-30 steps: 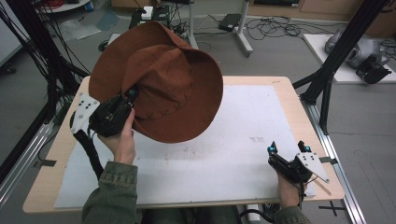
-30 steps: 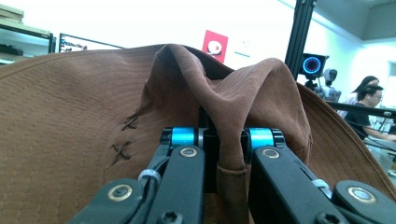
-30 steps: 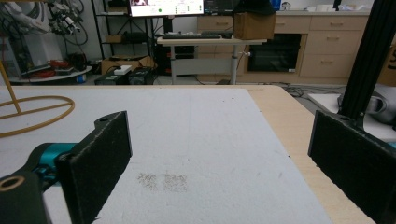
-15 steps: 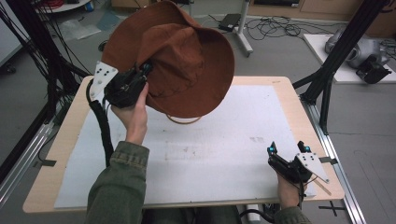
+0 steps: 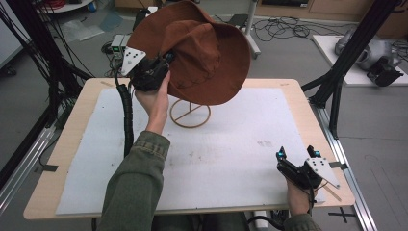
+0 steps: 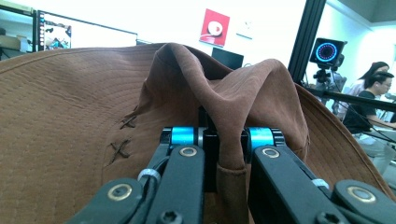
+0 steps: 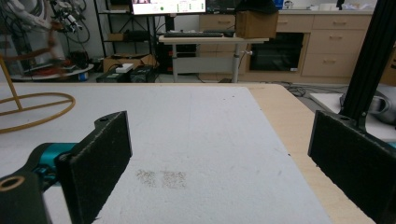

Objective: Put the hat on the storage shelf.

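Above the far wire stand [image 5: 189,113], my left gripper [image 5: 166,57] pinches the brown hat [image 5: 211,57]; right gripper [image 5: 296,155] open, near right.

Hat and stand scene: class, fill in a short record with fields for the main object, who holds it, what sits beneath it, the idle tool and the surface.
main object: brown hat, lifted above the table
held by: left tool, shut on a fold of the hat
beneath it: wire stand with ring base on the mat
idle tool: right tool, open, low near the table's front edge
surface: white mat on a wooden table
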### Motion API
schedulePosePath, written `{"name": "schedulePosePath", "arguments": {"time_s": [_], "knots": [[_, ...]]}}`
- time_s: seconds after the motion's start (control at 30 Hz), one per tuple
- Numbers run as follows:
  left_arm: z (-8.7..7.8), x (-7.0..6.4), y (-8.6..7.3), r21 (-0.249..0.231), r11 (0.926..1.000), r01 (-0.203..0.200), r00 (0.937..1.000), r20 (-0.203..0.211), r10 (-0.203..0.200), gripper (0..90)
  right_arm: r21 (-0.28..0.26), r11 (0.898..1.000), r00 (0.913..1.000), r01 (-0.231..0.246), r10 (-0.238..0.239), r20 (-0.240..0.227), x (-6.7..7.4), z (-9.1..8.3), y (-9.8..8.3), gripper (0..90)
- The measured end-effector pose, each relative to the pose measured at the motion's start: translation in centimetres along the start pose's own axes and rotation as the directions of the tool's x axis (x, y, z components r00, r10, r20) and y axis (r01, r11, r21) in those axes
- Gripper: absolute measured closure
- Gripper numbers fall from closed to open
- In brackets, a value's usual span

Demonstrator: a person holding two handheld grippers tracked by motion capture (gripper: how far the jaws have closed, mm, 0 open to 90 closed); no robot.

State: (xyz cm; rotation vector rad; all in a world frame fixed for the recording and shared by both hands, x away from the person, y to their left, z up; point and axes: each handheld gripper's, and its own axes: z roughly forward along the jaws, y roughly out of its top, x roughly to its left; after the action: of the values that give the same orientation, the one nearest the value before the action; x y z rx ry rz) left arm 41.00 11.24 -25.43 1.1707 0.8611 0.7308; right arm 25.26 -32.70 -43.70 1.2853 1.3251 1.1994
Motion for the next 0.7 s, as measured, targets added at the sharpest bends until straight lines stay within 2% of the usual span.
{"name": "schedulePosePath", "arguments": {"time_s": [0.2, 0.33, 0.53, 0.7], "knots": [[0.5, 0.1, -0.5, 0.015, 0.9998, -0.013, 0.9999, 0.001, 0.013, 88.2, 0.0, 1.0, 1.0, 0.005, -0.005, 0.0, -0.2, 0.0, -0.1, 5.3], [0.6, 0.3, -0.6, 0.013, 0.9999, -0.002, 1.0, -0.009, 0.002, 88.1, 0.0, 1.0, 1.0, 0.006, -0.006, -0.004, 0.0, 0.0, 0.0, 5.3], [1.0, 0.5, -1.3, 0.057, 0.9983, -0.006, 0.9998, -0.017, 0.007, 88.1, 0.004, 1.0, 0.9998, 0.007, -0.007, -0.017, 0.4, 0.1, -0.1, 5.3], [1.4, 0.3, -2.2, 0.108, 0.9941, -0.011, 0.9999, -0.009, 0.013, 88.0, 0.002, 1.0, 0.9998, 0.013, -0.013, -0.014, 0.3, 0.1, 0.0, 5.3]]}}
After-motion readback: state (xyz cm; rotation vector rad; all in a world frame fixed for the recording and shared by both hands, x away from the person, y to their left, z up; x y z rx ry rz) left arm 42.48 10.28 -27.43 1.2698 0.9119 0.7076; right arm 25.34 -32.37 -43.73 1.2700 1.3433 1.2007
